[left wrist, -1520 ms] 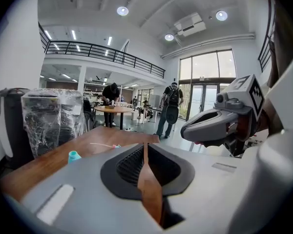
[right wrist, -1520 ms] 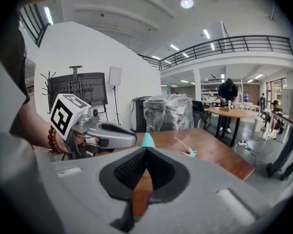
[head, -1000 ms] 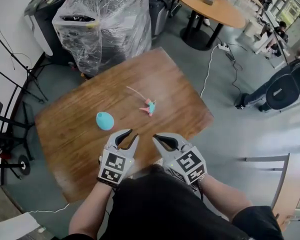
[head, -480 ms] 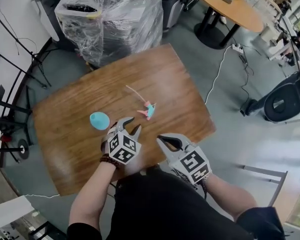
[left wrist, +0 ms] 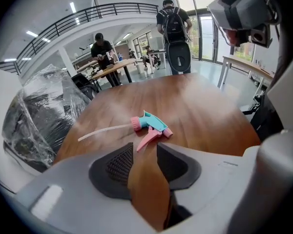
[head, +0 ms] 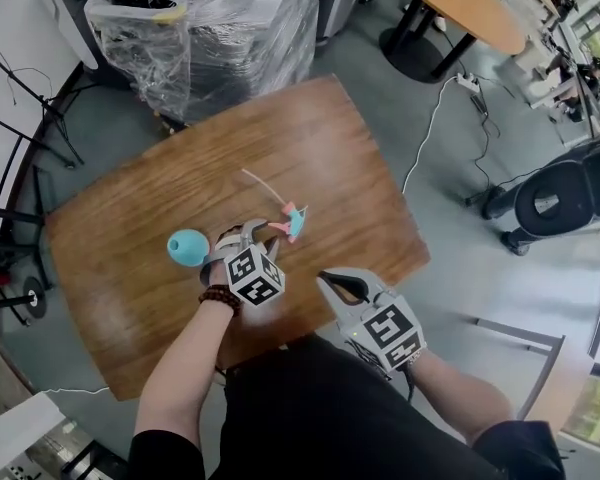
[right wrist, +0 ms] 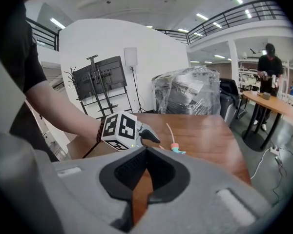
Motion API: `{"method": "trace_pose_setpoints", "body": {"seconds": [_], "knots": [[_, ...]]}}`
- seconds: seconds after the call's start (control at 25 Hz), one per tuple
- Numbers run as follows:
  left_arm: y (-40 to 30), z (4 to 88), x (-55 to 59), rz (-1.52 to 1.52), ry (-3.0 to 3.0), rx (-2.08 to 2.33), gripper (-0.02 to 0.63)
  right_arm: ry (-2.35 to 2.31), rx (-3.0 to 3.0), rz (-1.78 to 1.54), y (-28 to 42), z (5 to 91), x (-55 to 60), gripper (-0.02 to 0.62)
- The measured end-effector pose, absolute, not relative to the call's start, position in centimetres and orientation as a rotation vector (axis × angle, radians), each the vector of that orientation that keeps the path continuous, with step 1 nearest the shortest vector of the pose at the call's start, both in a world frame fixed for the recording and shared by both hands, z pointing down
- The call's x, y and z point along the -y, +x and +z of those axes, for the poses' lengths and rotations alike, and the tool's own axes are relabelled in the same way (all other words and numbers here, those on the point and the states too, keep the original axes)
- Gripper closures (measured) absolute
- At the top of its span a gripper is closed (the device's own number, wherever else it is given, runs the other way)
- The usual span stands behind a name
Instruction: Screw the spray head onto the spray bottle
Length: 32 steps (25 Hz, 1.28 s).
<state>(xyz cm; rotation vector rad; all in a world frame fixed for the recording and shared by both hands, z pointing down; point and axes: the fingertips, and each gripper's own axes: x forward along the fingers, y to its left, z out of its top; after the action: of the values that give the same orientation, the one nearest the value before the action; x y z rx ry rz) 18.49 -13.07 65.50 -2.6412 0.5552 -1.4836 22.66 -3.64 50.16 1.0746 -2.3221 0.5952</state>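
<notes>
L gripper (head: 263, 230): jaws opening, gap narrow, empty; spray head (head: 295, 220) just ahead.
R gripper (head: 327, 280): closed, empty.
Risk: narrow gap could shove head away.

You had bright, even light from ceiling strip lights (right wrist: 56, 22) and tall windows (left wrist: 205, 28). The table (left wrist: 200, 106) showed hazy glare. Both gripper views bent strongly, with dark corners and soft foregrounds.

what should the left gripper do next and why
Probably ease the left gripper forward a little onto the spray head. Its jaws are opening with nothing between them yet, and the head lies on the table just beyond their tips.
</notes>
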Motion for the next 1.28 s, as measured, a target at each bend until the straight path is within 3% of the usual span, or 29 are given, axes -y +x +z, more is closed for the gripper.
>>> {"method": "trace_pose_setpoints", "body": {"seconds": [0.24, 0.32, 0.48, 0.92, 1.28], "knots": [[19.0, 66.8, 14.2, -1.504, -2.617, -0.506, 0.456, 1.095, 2.286, 0.626, 23.2, 50.6, 3.7, 0.603], [19.0, 66.9, 14.2, -1.503, -2.618, -0.496, 0.514, 1.104, 2.286, 0.628, 23.1, 50.6, 3.6, 0.603], [19.3, 66.6, 13.9, -1.482, -2.628, -0.479, 0.558, 1.103, 2.285, 0.629, 23.0, 50.6, 3.5, 0.603], [19.9, 61.7, 12.7, -1.336, -2.919, -0.488, 0.569, 1.076, 2.268, 0.514, 23.8, 50.3, 3.9, 0.603], [19.0, 53.9, 10.1, -1.095, -3.257, -0.386, 0.569, 1.046, 2.223, 0.216, 26.3, 48.6, 4.9, 0.589]]}}
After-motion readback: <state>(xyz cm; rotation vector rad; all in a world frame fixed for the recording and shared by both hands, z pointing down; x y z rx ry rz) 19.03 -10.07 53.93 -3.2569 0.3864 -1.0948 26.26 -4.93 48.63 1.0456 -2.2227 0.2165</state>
